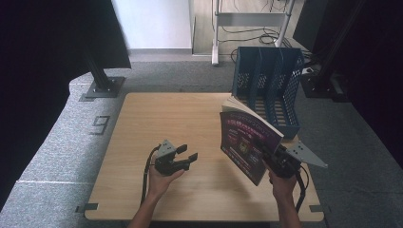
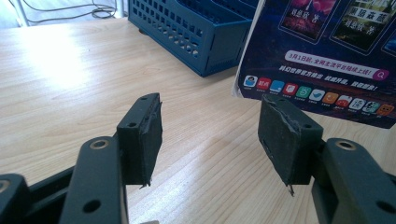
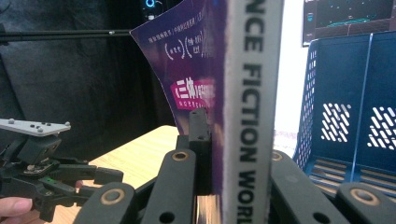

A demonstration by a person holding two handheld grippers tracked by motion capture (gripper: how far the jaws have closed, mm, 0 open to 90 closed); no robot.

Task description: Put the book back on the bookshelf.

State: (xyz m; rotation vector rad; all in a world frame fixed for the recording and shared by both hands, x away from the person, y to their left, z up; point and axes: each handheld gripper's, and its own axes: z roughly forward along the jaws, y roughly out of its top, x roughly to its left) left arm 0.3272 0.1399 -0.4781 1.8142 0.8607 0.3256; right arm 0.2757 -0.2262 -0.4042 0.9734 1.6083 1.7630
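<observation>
A purple magazine (image 1: 243,142) stands upright over the right part of the wooden table (image 1: 157,118), with my right gripper (image 1: 272,153) shut on its lower edge. In the right gripper view the jaws clamp the magazine (image 3: 252,84) at its white spine, and the right gripper (image 3: 233,144) points level. My left gripper (image 1: 187,152) rests low near the table's middle, open and holding nothing, its tips aimed right toward the magazine. In the left gripper view, bare wood shows between the left gripper's (image 2: 215,135) spread pads (image 2: 145,133), and the magazine's back cover (image 2: 327,56) hangs ahead at the right.
A blue perforated file rack (image 1: 268,85) with several slots stands at the table's back right, just behind the magazine; it also appears as the blue rack (image 2: 196,32) and as the rack (image 3: 355,107). Black stands and cables sit on the grey floor (image 1: 57,142) beyond.
</observation>
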